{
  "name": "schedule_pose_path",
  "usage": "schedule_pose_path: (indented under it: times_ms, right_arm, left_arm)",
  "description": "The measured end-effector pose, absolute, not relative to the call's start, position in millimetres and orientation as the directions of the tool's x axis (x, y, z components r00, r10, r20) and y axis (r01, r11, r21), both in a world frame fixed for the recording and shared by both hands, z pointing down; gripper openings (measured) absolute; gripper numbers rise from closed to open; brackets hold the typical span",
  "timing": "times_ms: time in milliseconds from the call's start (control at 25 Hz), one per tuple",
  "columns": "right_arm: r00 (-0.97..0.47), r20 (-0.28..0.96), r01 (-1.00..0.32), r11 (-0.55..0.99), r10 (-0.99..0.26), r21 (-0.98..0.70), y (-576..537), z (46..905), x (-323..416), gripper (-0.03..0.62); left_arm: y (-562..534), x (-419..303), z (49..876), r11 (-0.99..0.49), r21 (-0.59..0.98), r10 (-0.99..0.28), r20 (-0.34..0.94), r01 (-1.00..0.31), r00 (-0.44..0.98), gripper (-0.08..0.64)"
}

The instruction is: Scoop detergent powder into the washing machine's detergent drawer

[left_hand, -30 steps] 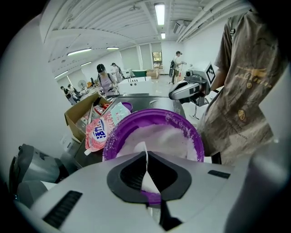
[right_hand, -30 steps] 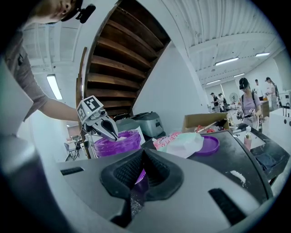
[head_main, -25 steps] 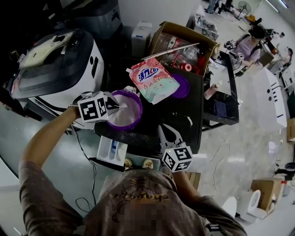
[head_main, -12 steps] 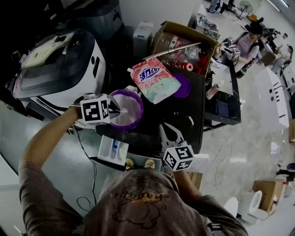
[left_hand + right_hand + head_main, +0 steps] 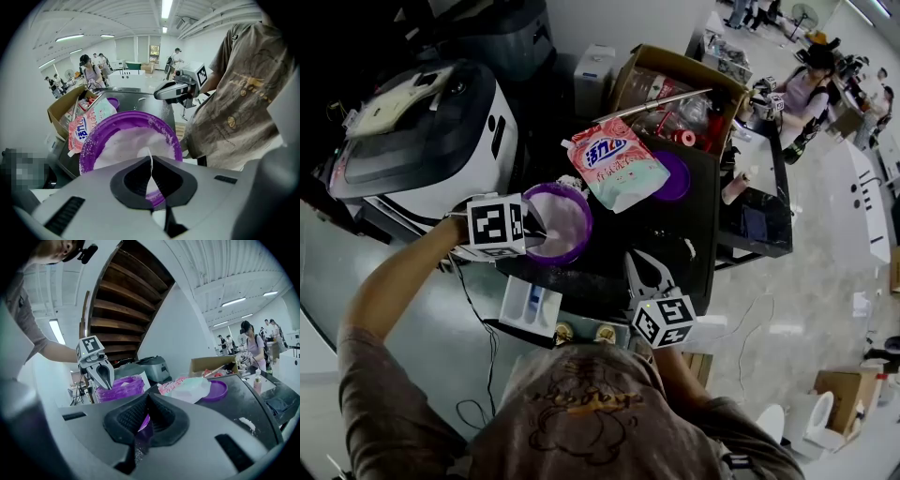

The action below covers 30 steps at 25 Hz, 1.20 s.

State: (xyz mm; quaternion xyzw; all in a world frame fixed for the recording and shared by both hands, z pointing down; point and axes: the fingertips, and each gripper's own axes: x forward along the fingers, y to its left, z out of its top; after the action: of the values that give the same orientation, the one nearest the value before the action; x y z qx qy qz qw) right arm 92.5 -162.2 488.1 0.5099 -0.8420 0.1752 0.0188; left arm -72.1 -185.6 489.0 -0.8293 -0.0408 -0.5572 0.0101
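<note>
My left gripper (image 5: 534, 223) is closed on the thin white handle of a scoop (image 5: 151, 163), with its tip in the powder (image 5: 558, 232) of the purple tub (image 5: 584, 223) on the bench (image 5: 675, 234). My right gripper (image 5: 633, 264) rests nearby, closed, holding nothing that I can name. The detergent drawer (image 5: 530, 305) stands pulled out just below the tub. I judge that the scooping is under way and that no powder has reached the drawer yet.

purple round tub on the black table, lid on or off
Off. The purple round tub stands open-topped with white powder showing inside; a purple round lid lies apart, partly under the pink pouch.
</note>
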Motion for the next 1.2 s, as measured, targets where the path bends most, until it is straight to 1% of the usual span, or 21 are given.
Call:
schedule_pose_path:
  times_ms: [880, 1200]
  right_arm:
    - [-0.486, 0.209, -0.861, 0.425, -0.848, -0.278, -163, 489, 91, 0.003]
    - [-0.487, 0.212, -0.861, 0.426, -0.847, -0.277, -163, 488, 91, 0.003]
  left_arm:
    - [-167, -69, 476, -0.970, 0.232, 0.242, 0.884, 0.073, 0.400, 0.025]
    - [-165, -68, 473, -0.956, 0.285, 0.286, 0.865, 0.065, 0.412, 0.025]
